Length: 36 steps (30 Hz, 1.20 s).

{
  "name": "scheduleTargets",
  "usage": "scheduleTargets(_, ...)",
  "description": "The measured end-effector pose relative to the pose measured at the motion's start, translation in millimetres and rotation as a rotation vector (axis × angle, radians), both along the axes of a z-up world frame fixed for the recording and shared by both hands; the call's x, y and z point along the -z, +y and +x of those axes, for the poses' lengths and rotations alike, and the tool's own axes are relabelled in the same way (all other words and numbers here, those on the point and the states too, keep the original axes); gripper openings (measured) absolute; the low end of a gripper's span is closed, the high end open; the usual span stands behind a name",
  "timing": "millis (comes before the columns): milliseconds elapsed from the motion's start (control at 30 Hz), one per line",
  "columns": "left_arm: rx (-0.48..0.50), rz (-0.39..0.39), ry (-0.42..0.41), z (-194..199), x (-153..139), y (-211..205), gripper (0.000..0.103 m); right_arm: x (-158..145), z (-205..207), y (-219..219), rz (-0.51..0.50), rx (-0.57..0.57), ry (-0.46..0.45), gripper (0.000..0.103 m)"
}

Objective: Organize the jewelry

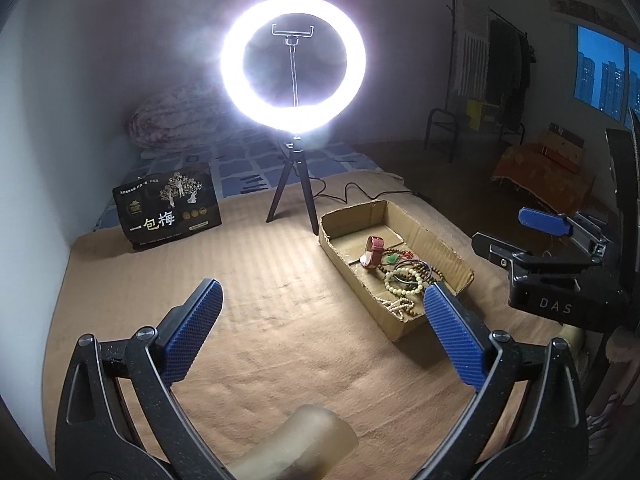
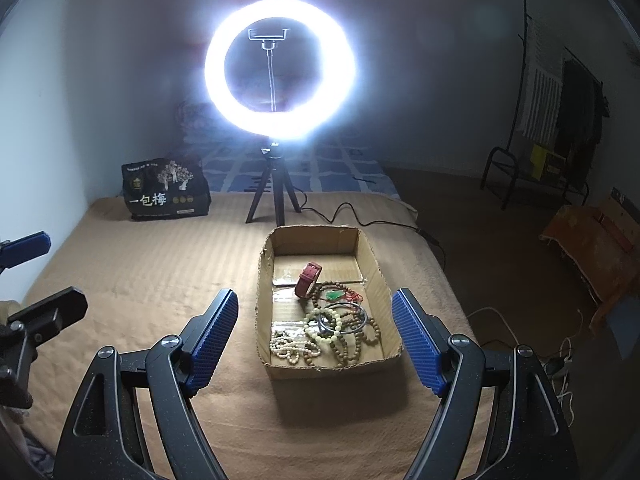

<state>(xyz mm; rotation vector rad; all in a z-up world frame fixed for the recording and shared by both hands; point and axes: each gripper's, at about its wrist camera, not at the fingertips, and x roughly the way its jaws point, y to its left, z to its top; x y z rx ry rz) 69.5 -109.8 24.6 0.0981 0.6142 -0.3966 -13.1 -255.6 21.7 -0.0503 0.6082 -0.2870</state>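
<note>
At the left edge of the right wrist view, the left gripper [image 2: 24,276] shows only as a blue pad tip and a black finger. In its own view the left gripper [image 1: 320,324] stands with jaws spread wide over bare tan blanket [image 1: 248,280], nothing between the pads. Upper left of centre, a dark snack bag [image 1: 168,208] stands upright on the blanket near the wall. Just right of it, at top centre, the lit ring light [image 1: 293,64] rises on a small black tripod [image 1: 290,184].

Centre right in the left wrist view lies the cardboard box [image 1: 416,224], open-topped, its long axis slanting from upper left to lower right; in the right wrist view the cardboard box [image 2: 280,256] runs nearly straight up the frame, its near short end between the right gripper's fingers. Inside, a red watch [image 2: 309,278] rests tilted toward the middle. Below it sit a green pendant [image 2: 334,295], a dark bangle [image 2: 344,320], and pale and brown bead strings [image 2: 296,346] heaped at the near end.

The right gripper [image 2: 316,334] hangs open and empty before the box, touching nothing.
</note>
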Motion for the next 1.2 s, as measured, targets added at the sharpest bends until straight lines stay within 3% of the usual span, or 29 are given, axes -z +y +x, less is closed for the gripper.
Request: scheduleTargets(1200,0.02,-0.001,0.001,-4.7,-4.0,-3.3,0.102,1.3,1.2,-3.4,-0.009,0.008,0.012,0.079)
